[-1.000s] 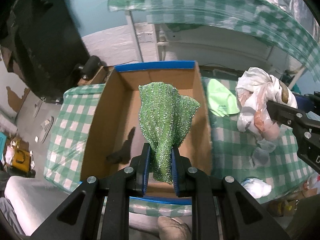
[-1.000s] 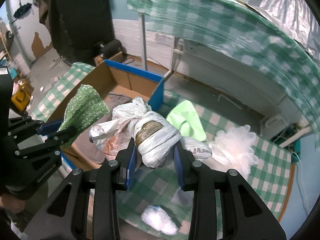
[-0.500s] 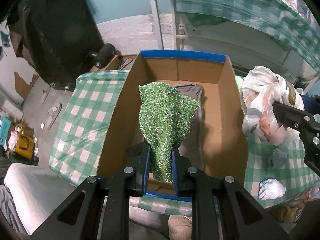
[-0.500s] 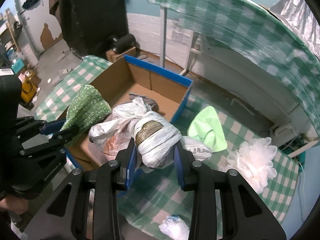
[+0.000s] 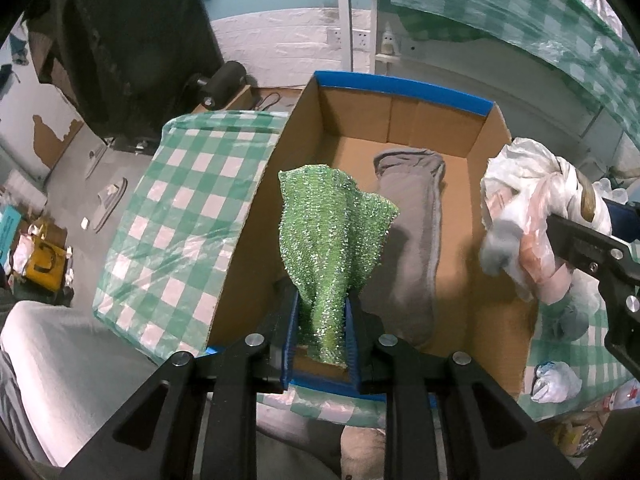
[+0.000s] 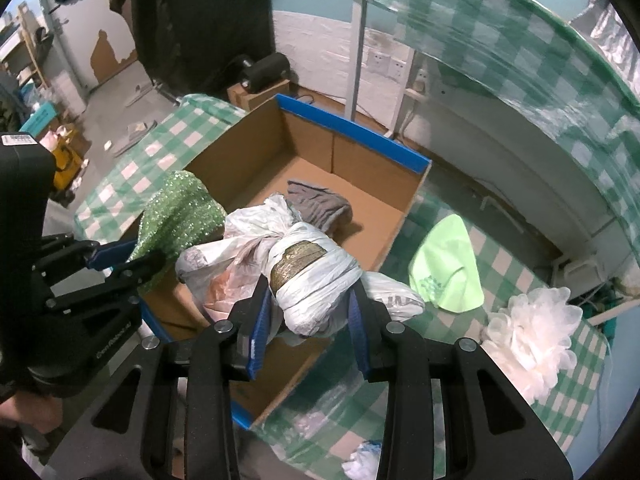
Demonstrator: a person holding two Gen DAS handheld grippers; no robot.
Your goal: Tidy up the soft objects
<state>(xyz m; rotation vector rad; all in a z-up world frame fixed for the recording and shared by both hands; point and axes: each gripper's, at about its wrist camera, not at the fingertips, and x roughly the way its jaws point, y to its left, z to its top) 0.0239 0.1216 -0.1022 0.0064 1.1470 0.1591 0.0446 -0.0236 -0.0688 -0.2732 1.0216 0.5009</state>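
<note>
My left gripper [image 5: 323, 334] has a sparkly green cloth [image 5: 334, 240] between its blue pads, and its jaws are opening. The cloth still fills the gap and hangs over the near left part of an open cardboard box [image 5: 256, 216] with blue-taped edges. A grey rolled cloth [image 5: 412, 216] lies on the box floor. My right gripper [image 6: 308, 320] holds a tied bundle of white plastic bags [image 6: 308, 276] over the box's near right corner; its jaws are easing open with the bundle still against the pads. The left gripper [image 6: 120, 264] and green cloth [image 6: 176, 216] show at left in the right wrist view.
The box [image 6: 400, 216] stands on a green checked tablecloth [image 5: 180, 208]. Right of it lie a light green cloth [image 6: 448, 272], a white mesh puff [image 6: 532, 332] and small crumpled white bags [image 6: 364, 460]. A second checked table [image 6: 500, 40] stands behind. The floor at left is cluttered.
Both grippers have carried their loads leftward and lower over the box, so the grey cloth inside has come into view. The left jaws stand slightly wider around the green cloth.
</note>
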